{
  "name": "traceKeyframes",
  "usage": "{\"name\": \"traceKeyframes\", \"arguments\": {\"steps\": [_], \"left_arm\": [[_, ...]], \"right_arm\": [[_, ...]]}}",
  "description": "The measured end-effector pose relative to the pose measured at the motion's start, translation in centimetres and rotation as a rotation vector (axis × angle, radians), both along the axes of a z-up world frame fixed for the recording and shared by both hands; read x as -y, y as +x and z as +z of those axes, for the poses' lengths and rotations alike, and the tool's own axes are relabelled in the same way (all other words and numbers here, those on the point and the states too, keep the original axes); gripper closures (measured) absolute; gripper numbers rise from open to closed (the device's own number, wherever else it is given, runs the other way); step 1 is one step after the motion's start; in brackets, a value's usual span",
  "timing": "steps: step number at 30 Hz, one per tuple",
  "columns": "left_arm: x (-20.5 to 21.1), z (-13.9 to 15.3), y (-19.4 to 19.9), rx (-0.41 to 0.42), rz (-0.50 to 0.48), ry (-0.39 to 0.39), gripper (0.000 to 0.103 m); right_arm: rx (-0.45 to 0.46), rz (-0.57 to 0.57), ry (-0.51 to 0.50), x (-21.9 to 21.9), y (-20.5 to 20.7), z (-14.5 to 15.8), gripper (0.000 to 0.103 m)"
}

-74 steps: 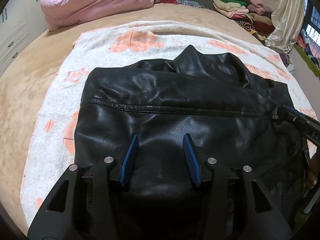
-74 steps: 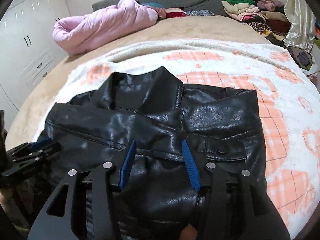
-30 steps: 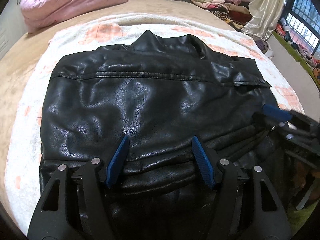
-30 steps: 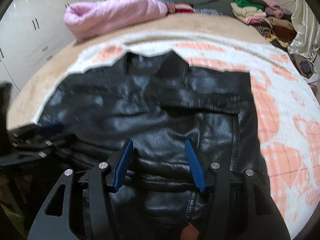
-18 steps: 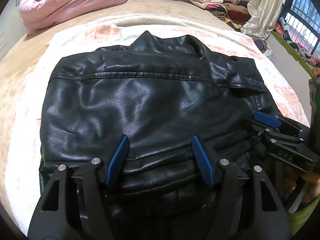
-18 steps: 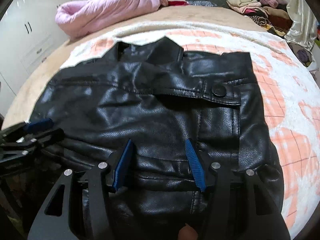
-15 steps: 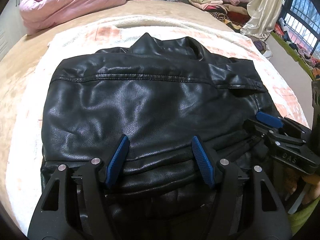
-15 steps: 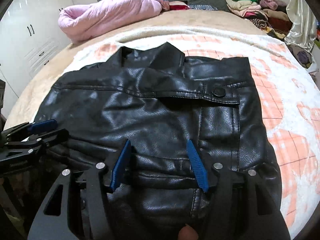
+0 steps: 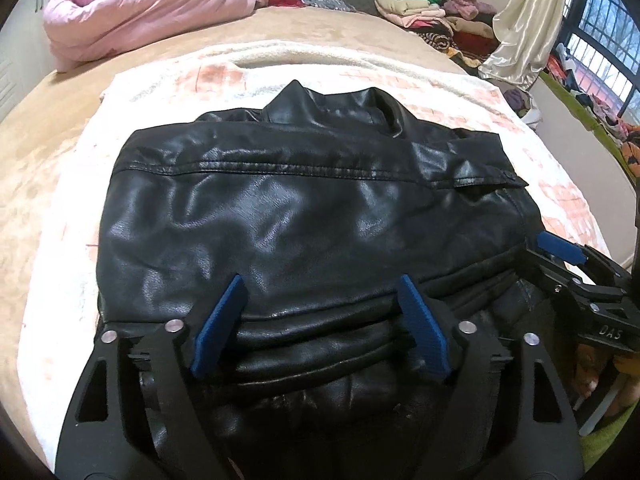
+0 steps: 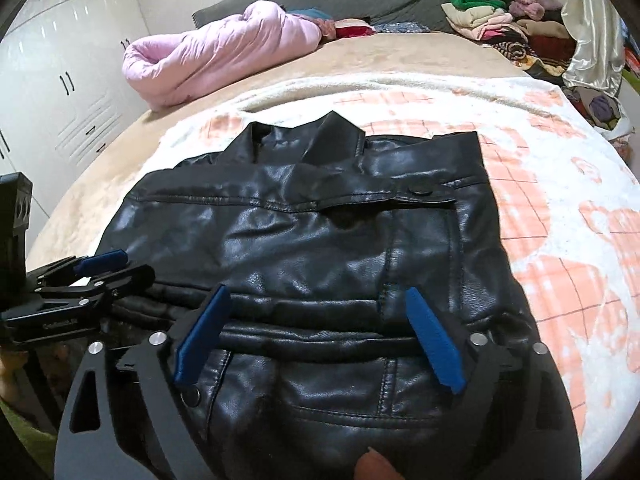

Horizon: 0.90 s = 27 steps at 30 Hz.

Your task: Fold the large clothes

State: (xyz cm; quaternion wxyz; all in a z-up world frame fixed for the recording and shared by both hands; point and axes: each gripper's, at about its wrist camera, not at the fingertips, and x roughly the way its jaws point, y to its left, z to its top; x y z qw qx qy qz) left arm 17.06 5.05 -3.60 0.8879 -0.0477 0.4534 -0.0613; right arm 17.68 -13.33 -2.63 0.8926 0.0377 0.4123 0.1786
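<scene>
A black leather jacket (image 9: 304, 216) lies on a white blanket with orange patches (image 9: 168, 80) on the bed, collar away from me, sleeves folded in. It also shows in the right wrist view (image 10: 320, 248). My left gripper (image 9: 320, 312) is open over the bunched folds at the jacket's near hem, left of middle. My right gripper (image 10: 316, 328) is open over the near hem on the right side, below the flap pocket (image 10: 416, 196). Each gripper shows in the other's view: the right gripper (image 9: 560, 256), the left gripper (image 10: 100, 268).
A rolled pink quilt (image 10: 216, 56) lies at the far side of the tan bed (image 9: 52, 120). Stacked folded clothes (image 10: 492, 20) sit at the far right by a shiny curtain (image 9: 520, 28). White wardrobes (image 10: 60, 80) stand on the left.
Both grippers have drawn back toward the near hem and sit a little lower. The jacket's lower part is bunched in folds under them. Both stay open.
</scene>
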Motion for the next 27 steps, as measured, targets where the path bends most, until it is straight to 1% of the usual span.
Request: {"name": "traceKeyframes", "arguments": {"steps": [1, 3, 6, 16, 27], "left_arm": [[0.0, 0.1, -0.1, 0.002, 0.003, 0.002, 0.027], [-0.1, 0.3, -0.2, 0.006, 0.006, 0.007, 0.018], [-0.2, 0.7, -0.3, 0.013, 0.015, 0.013, 0.011], [-0.4, 1.1, -1.2, 0.023, 0.028, 0.001, 0.011], [-0.6, 2.2, -3.4, 0.043, 0.048, -0.010, 0.010]], "right_arm": [[0.001, -0.002, 0.004, 0.2, -0.1, 0.1, 0.013], [0.003, -0.005, 0.006, 0.3, -0.1, 0.3, 0.011], [0.007, -0.003, 0.012, 0.5, -0.3, 0.5, 0.010], [0.024, 0.002, 0.024, 0.4, -0.8, 1.5, 0.010], [0.059, 0.009, 0.027, 0.6, -1.8, 3.2, 0.009]]}}
